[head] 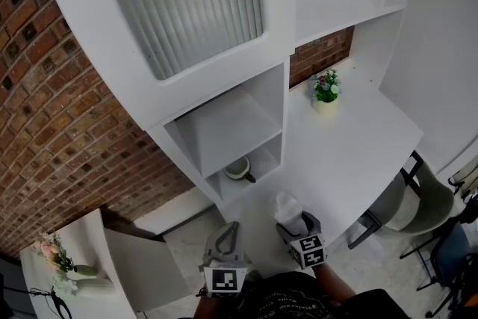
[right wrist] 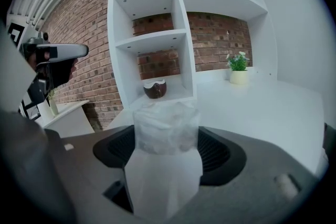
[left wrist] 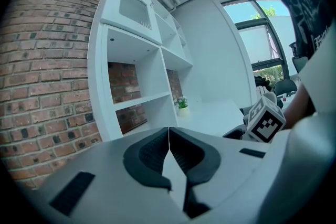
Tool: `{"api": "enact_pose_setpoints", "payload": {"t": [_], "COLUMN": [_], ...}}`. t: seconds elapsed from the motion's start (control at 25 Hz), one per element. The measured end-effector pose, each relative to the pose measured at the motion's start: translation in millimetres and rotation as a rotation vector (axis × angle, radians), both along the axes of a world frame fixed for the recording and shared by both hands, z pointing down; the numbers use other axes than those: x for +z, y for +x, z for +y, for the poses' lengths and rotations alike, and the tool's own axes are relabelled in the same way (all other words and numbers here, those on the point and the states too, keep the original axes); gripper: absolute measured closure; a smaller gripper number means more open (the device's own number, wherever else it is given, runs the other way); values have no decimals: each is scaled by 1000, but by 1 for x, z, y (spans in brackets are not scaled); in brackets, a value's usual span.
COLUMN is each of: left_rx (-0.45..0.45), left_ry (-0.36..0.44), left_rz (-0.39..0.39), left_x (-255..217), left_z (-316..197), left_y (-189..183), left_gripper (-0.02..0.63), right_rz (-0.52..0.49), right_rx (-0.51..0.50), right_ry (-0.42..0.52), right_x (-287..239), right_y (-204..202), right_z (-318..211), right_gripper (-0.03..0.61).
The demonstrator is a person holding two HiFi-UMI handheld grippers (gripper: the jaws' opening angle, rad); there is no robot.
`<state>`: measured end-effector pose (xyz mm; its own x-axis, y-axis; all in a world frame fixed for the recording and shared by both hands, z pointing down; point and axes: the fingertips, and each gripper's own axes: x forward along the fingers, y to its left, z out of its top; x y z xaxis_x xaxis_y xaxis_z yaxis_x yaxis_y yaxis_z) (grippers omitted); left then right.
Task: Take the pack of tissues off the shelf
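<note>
Right gripper view looks straight at the right claw (right wrist: 167, 157), clenched on the pack of tissues (right wrist: 165, 123). The pads press both its sides, and the pack stands upright, clear of the shelf (right wrist: 152, 39), over the near edge of the white worktop (right wrist: 262, 107). Beside it, the left claw (left wrist: 169, 136) is clenched on nothing. Farther back, a brown cup (right wrist: 155, 88) sits in the shelf's lowest compartment, and a small potted plant (right wrist: 238, 68) stands at the worktop's far edge by the brick wall (right wrist: 215, 34).
</note>
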<state>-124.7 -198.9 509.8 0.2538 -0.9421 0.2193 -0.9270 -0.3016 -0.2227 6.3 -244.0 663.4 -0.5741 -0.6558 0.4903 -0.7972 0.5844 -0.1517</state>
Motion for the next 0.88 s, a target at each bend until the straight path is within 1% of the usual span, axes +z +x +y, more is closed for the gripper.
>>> {"api": "enact_pose_setpoints", "payload": {"t": [0.08, 0.24, 0.4, 0.56, 0.68, 0.88], "left_rx": [-2, -4, -6, -7, -7, -9], "left_ry": [-2, -6, -7, -13, -13, -9], "left_rz": [2, 4, 15, 17, 21, 14], "left_x": [2, 3, 4, 5, 5, 5], "left_z": [1, 0, 0, 0, -1, -1], "left_y": [0, 0, 1, 0, 0, -4], "left_gripper": [603, 603, 603, 603, 603, 603], "right_rz": [15, 16, 48, 80, 109, 105], "right_rx": [-10, -7, -21, -30, -35, -20], "right_ry": [-6, -43, -80, -93, -103, -145], "right_x": [3, 12, 22, 27, 30, 32], "right_y": [0, 0, 1, 0, -1, -2], "right_z": [2, 4, 9, 12, 12, 11], "right_gripper": [218, 213, 206, 198, 170, 109]}}
